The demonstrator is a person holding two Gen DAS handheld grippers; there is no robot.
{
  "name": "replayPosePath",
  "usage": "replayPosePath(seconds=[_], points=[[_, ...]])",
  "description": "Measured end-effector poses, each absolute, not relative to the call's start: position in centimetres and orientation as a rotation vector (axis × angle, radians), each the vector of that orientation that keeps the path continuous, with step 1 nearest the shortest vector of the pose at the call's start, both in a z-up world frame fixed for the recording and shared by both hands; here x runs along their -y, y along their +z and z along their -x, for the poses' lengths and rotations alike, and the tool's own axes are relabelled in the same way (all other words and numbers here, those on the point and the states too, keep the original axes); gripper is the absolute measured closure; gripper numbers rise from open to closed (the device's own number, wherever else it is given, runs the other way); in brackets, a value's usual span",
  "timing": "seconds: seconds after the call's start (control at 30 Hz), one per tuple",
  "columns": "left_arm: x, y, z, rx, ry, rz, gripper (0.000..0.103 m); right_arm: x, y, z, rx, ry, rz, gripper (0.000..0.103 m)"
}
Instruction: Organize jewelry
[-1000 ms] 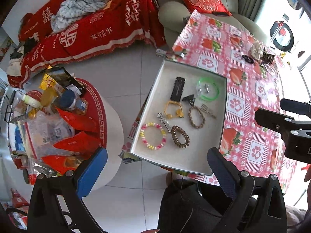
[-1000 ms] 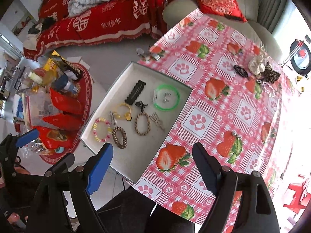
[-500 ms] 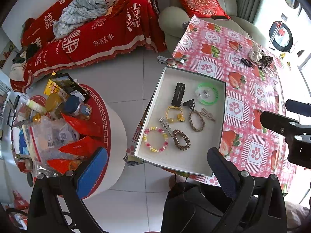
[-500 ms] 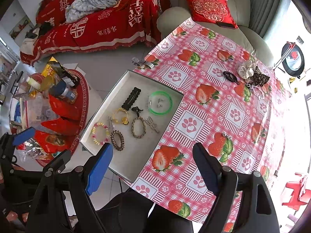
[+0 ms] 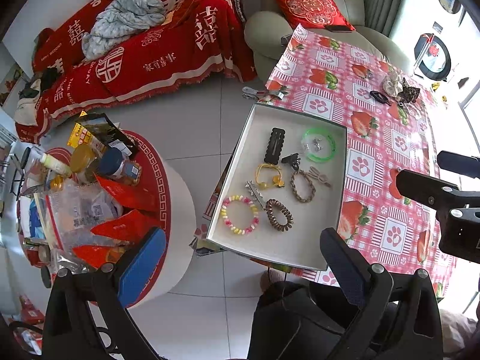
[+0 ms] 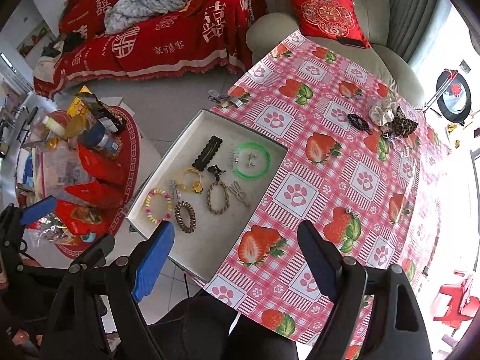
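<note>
A shallow white tray [image 5: 336, 198] [image 6: 156, 207] lies at the table's near left corner. Several pieces lie in it: a green bangle [image 5: 319, 145] [image 6: 252, 160], a black hair clip [image 5: 274, 145] [image 6: 207, 155], a yellow hair tie [image 5: 268, 175], a braided bracelet [image 5: 303, 181] [image 6: 218, 197], a beaded bracelet [image 5: 240, 219] [image 6: 158, 205] and a brown coil tie [image 5: 279, 214] [image 6: 185, 216]. More scrunchies and clips [image 6: 387, 117] [image 5: 396, 88] lie far across the cloth. Both grippers hover high above: my left gripper [image 5: 243, 261] and my right gripper [image 6: 237, 258] are open, nothing between their fingers.
A pink strawberry-and-paw tablecloth [image 6: 330, 162] covers the table. A round white side table [image 5: 177, 210] crowded with jars, bottles and red packets stands left of it. A red-covered sofa [image 5: 135, 48] and pale armchair [image 6: 330, 15] lie beyond. A person's dark-clothed lap [image 6: 210, 324] is below.
Both views have drawn slightly back and up from the table, so the tray looks smaller. Nothing in the tray has moved, and both grippers stay open.
</note>
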State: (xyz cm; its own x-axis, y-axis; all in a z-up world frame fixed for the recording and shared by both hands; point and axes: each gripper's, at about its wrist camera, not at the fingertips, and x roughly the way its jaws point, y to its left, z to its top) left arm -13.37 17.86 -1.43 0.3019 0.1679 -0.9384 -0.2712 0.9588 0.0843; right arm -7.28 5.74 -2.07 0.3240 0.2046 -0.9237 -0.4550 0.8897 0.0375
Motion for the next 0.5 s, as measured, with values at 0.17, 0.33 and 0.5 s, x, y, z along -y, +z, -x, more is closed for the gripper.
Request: replayPosePath(seconds=[0.17,0.33,0.5], points=[[-17.85,-1.44,13.42,-1.229,0.292,0.095,0.0,-5.71,-2.07,7.27,-1.164,0.438,0.247,0.017],[-17.8,-1.46,13.45,-1.23,0.293,0.097,0.0,-5.63,-2.09,7.24,-1.164,0.441,0.248,0.017],[-17.81,-1.45,13.46,-1.23,0.293,0.096,0.0,-5.66,-2.11,7.28,-1.165,0.441,0.25,0.017]])
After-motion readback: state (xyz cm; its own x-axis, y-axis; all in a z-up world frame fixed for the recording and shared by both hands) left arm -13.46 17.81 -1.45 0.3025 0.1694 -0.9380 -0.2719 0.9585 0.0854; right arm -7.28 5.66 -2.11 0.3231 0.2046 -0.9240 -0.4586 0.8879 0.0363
